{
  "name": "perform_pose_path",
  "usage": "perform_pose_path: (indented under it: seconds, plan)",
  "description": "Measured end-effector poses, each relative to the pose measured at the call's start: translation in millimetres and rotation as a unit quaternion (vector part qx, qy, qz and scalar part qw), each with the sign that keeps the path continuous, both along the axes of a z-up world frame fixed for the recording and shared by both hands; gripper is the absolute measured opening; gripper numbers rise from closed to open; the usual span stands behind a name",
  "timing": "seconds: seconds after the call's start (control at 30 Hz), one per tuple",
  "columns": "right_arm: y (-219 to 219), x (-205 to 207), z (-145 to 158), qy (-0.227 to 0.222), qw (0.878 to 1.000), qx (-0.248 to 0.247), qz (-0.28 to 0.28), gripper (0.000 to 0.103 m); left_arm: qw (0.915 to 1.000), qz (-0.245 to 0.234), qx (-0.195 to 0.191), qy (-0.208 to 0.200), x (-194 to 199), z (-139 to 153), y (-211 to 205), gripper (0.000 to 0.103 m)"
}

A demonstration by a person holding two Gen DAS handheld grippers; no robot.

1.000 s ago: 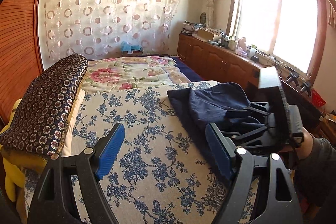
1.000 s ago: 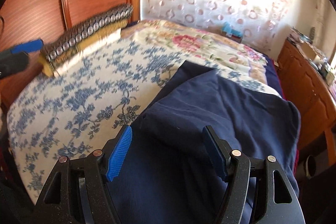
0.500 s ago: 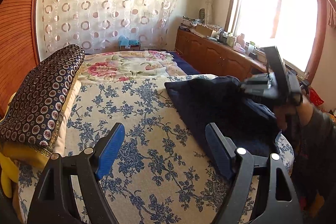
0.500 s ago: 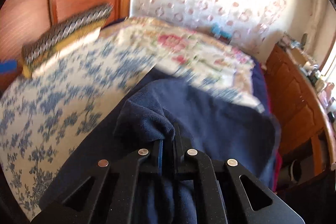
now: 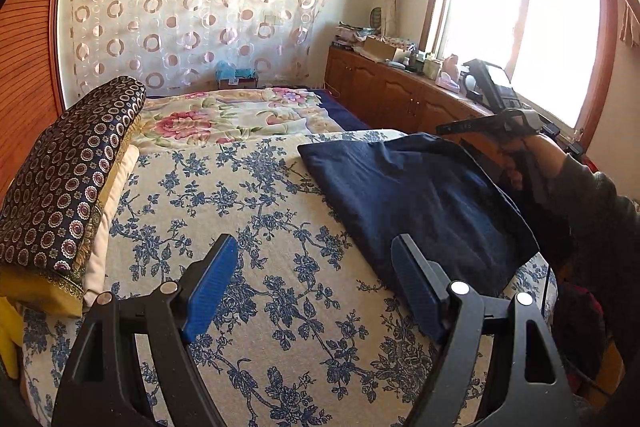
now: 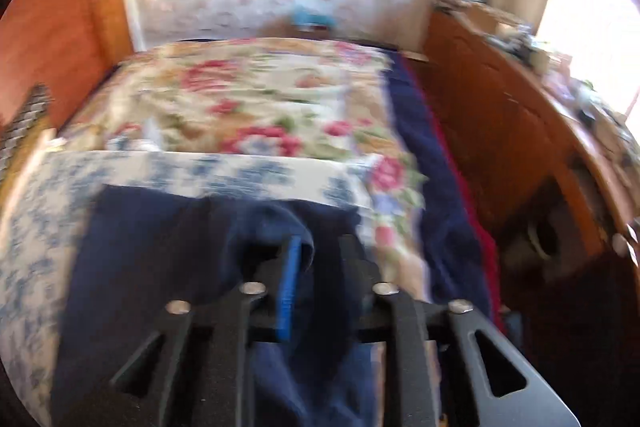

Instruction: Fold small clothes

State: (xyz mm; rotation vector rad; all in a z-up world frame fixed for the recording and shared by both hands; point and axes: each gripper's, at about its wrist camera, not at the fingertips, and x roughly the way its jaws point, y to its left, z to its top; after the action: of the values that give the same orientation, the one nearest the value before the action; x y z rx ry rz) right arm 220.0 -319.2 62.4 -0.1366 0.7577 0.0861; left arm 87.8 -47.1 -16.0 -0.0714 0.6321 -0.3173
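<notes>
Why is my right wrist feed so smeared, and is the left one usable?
Right wrist view: motion blur smears the navy garment and bedspread. Left wrist view: sharp, though the window glares white and fisheye bends the edges.

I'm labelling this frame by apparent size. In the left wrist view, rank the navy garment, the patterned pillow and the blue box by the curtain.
1. Navy garment
2. Patterned pillow, not much smaller and nearer the lens, so unsure
3. Blue box, tiny, partly because it is far off
</notes>
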Motion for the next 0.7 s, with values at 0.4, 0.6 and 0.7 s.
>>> perform_pose_path:
  seconds: [0.4, 0.6, 0.7]
  plan:
    - [-9.0, -146.3, -20.3, -0.031, 0.995, 0.015, 0.093, 0.035, 0.9998, -0.015, 0.0, 0.016, 4.2, -12.3, -22.1, 0.08]
    - [-23.2, -184.8, -38.3, -0.023, 0.994, 0.035, 0.102, 0.035, 0.9992, -0.025, -0.001, 0.032, 8.6, -21.2, -37.8, 0.08]
    - [-25.4, -201.9, -45.0, -0.018, 0.995, 0.022, 0.1, 0.035, 0.9989, -0.032, 0.003, 0.035, 10.1, -22.4, -46.9, 0.08]
